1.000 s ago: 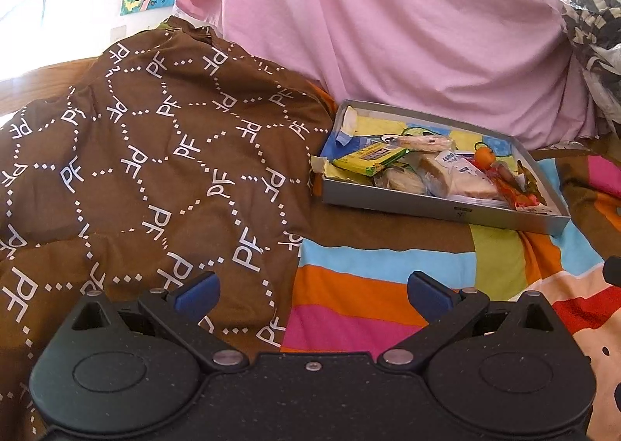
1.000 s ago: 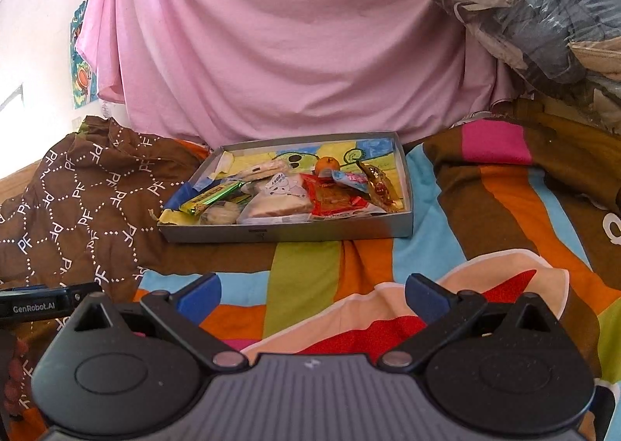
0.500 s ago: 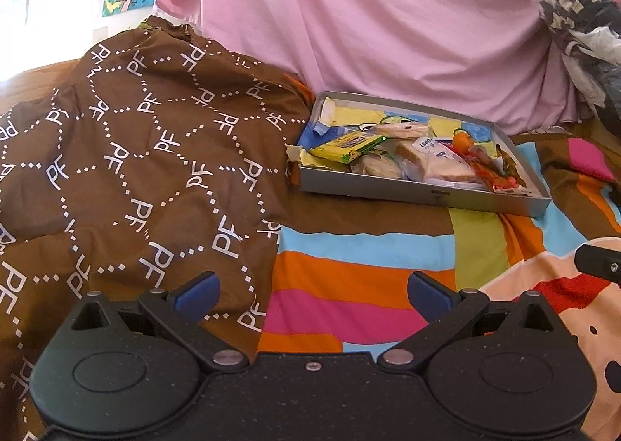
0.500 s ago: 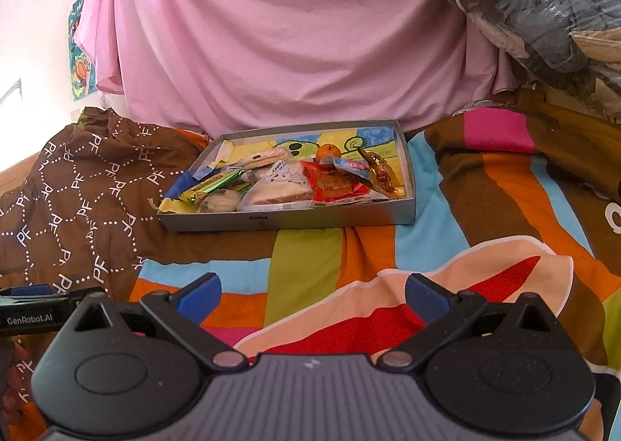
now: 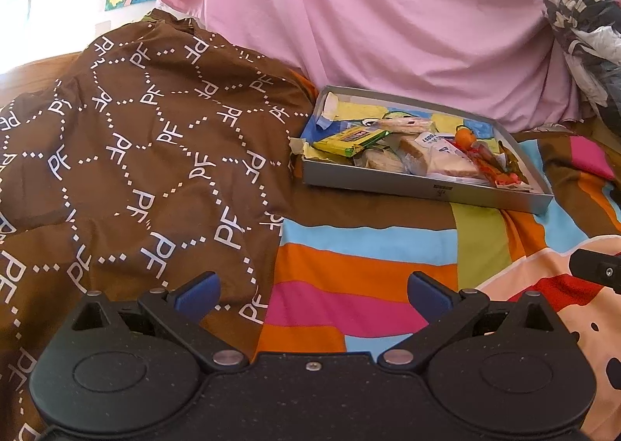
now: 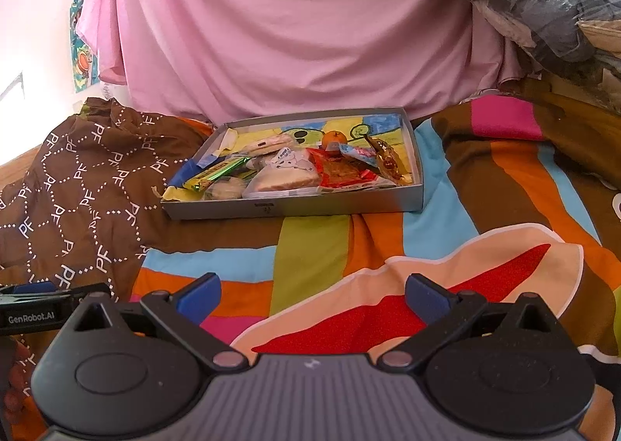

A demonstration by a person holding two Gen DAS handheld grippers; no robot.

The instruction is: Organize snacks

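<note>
We hold our left gripper and right gripper low over the striped blanket, both with jaws spread wide and nothing between them. The snacks sit ahead in a grey tray on the blanket, in front of a pink sheet. Inside we see a green bar, a wrapped sandwich, a red packet and an orange. A brown cloth touches the tray's left end.
</note>
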